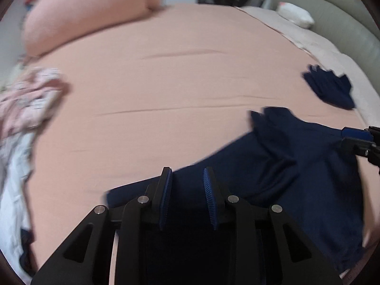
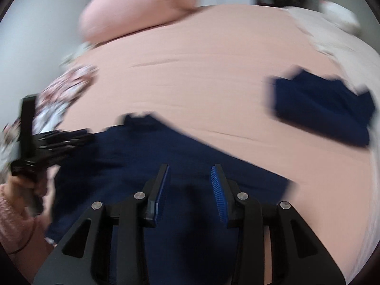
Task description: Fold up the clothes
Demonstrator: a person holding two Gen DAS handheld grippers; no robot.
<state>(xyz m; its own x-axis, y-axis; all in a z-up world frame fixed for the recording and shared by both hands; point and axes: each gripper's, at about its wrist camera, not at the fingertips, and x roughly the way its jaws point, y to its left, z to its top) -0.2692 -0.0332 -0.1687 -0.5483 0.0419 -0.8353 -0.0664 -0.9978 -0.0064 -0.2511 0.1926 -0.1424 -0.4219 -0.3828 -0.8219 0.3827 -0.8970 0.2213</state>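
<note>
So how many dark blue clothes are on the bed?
2. A big dark blue garment is spread out near the front under both tools, and a smaller folded dark blue piece lies farther back on the right. More may be hidden.

Two navy garments (image 1: 296, 166) (image 1: 330, 90); one pink pillow (image 1: 90, 11); two grippers (image 1: 187, 180) (image 2: 191, 175).

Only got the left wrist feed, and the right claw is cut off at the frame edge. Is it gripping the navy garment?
Observer: No. The right claw is open over the navy garment, and nothing is pinched between its pads.
Operator: What's behind my left claw? I can't see that from here.
Observer: A hand in a pink sleeve holds the left claw by its handle.
Operator: Anything on that wrist?
Observer: A thin dark band sits around the sleeve cuff.
</note>
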